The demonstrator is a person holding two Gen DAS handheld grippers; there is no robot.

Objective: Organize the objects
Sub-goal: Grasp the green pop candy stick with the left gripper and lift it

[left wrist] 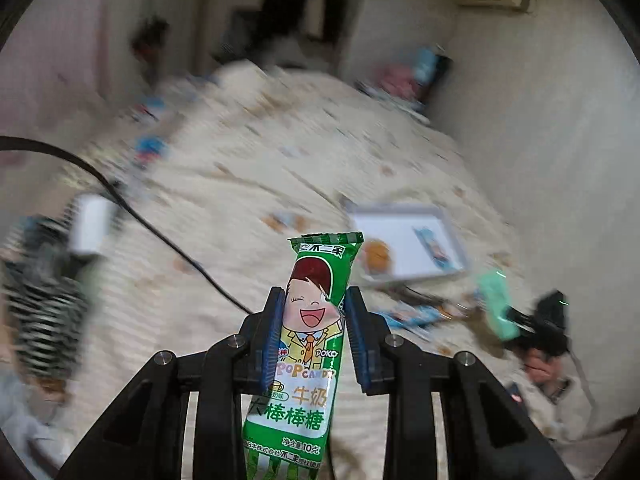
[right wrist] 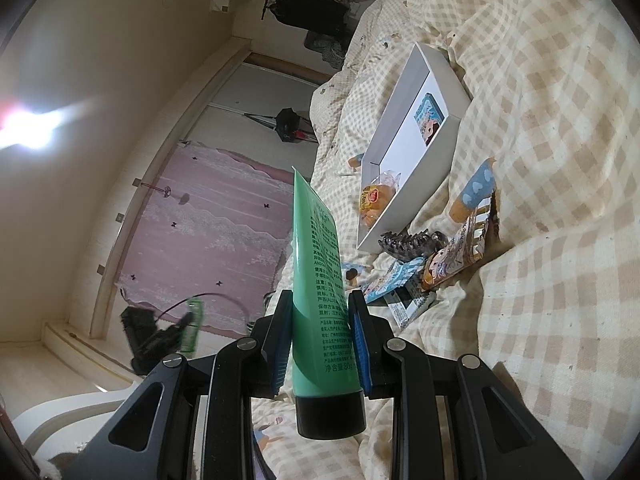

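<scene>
Checked beige bedspread [right wrist: 540, 200] below; white shallow box [right wrist: 450, 80] at 1 o'clock. Your left gripper [left wrist: 313, 336] clamps green lollipop wrapper [left wrist: 304, 356]; right gripper [right wrist: 320, 340] clamps green plastic tube [right wrist: 318, 300].

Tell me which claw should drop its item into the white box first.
Probably the right claw: its green plastic tube hangs near the white cardboard box, sharply in view. The left claw, gripping the green lollipop packet, sees the box farther off and blurred.
</scene>
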